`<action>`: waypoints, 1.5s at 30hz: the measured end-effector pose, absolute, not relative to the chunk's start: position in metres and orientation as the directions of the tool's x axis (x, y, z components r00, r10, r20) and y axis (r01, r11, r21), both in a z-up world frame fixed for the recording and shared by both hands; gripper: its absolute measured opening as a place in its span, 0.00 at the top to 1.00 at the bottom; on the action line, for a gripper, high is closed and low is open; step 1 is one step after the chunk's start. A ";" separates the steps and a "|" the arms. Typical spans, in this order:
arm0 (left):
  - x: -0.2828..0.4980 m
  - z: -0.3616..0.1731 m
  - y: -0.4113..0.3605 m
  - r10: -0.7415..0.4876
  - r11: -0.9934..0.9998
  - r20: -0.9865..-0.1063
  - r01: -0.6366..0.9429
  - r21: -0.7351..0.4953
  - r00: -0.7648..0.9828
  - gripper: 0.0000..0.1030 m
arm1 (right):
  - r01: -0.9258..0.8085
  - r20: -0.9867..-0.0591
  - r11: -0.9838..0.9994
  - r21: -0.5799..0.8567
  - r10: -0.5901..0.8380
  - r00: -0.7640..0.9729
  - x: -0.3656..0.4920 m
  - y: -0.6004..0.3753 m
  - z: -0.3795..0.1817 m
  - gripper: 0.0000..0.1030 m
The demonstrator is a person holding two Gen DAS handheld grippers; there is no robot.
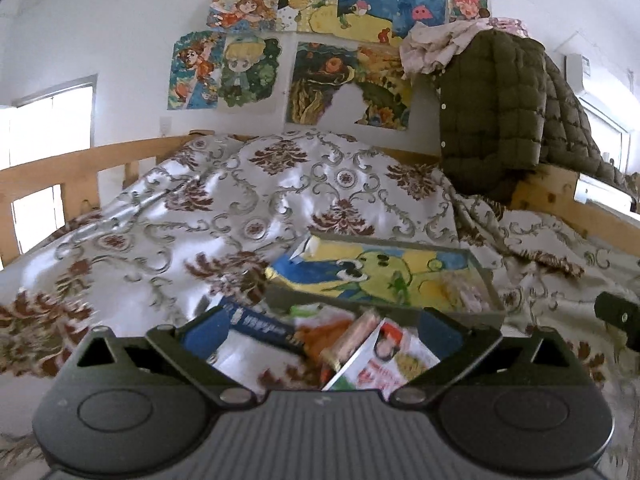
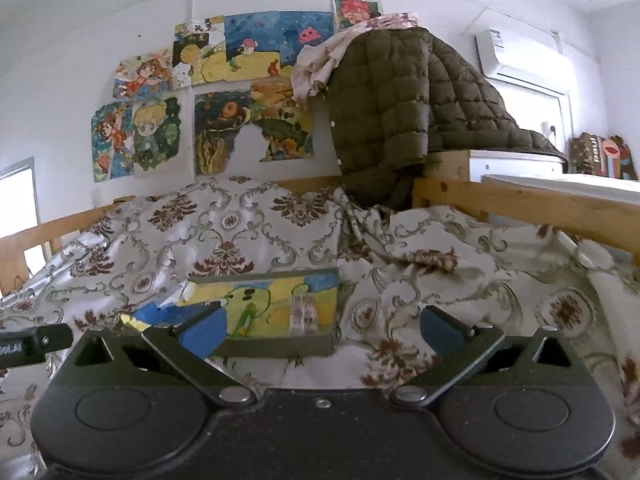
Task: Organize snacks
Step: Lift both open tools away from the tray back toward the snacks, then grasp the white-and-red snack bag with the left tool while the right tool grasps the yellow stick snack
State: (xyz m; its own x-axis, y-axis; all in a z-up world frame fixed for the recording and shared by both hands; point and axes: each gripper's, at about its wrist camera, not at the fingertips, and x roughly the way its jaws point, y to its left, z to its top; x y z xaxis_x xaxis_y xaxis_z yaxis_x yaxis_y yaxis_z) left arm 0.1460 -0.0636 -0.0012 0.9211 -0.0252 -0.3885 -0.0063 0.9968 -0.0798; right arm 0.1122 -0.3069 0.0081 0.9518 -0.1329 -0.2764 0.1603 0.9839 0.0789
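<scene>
Nearest the left tool (image 1: 320, 330), its jaws spread wide and empty, snack packets (image 1: 360, 356) lay heaped on the bed (image 1: 160, 208), just in front of a shallow tray (image 1: 384, 276) with a painted lining. The right tool (image 2: 322, 330) was likewise released, gripping nothing. One pink snack (image 2: 303, 314) lay inside the tray's right part
</scene>
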 end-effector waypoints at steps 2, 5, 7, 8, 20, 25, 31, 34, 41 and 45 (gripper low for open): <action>0.132 -0.003 -0.060 -0.018 0.998 -0.387 -0.009 -0.066 0.922 0.00 | 0.172 -0.284 0.982 0.076 -0.144 0.948 0.100 -0.302 0.008 0.01; 0.113 -0.007 -0.055 -0.005 0.999 -0.383 -0.014 -0.049 0.924 0.00 | 0.180 -0.299 0.981 0.072 -0.151 0.942 0.083 -0.295 0.006 0.01; 0.103 -0.011 -0.054 0.016 0.999 -0.395 -0.030 -0.029 0.918 0.00 | 0.181 -0.313 0.982 0.062 -0.153 0.937 0.074 -0.290 0.005 0.01; 0.100 -0.013 -0.053 0.017 0.999 -0.403 -0.031 -0.028 0.915 0.00 | 0.182 -0.322 0.982 0.056 -0.155 0.934 0.070 -0.289 0.005 0.01; 0.078 -0.032 -0.034 0.060 0.998 -0.476 -0.063 0.009 0.877 0.00 | 0.161 -0.416 0.987 -0.020 -0.155 0.896 0.040 -0.257 -0.002 0.01; 0.077 -0.036 -0.030 0.069 0.997 -0.498 -0.047 0.057 0.864 0.00 | 0.131 -0.488 0.990 -0.044 -0.136 0.862 0.045 -0.247 -0.012 0.01; 0.080 -0.037 -0.024 0.072 0.996 -0.501 -0.038 0.078 0.862 0.00 | 0.079 -0.548 0.994 -0.073 -0.106 0.830 0.053 -0.237 -0.023 0.01; 0.085 -0.039 -0.020 0.080 0.996 -0.512 -0.046 0.078 0.855 0.00 | 0.049 -0.562 0.996 -0.080 -0.086 0.823 0.056 -0.232 -0.028 0.01; 0.095 -0.042 -0.012 0.090 0.996 -0.528 -0.061 0.072 0.844 0.00 | -0.001 -0.578 0.997 -0.083 -0.048 0.815 0.063 -0.224 -0.036 0.01; 0.103 -0.042 -0.007 0.096 0.995 -0.540 -0.073 0.063 0.836 0.00 | -0.012 -0.583 0.997 -0.075 -0.034 0.812 0.067 -0.223 -0.040 0.01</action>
State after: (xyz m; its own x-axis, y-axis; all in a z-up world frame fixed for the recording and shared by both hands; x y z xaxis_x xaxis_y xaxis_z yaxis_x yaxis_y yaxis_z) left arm 0.1028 -0.0073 -0.0415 0.8361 0.0956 -0.5403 -0.0729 0.9953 0.0632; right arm 0.0668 -0.2233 -0.0402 0.8117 -0.0339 -0.5831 -0.0121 0.9971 -0.0747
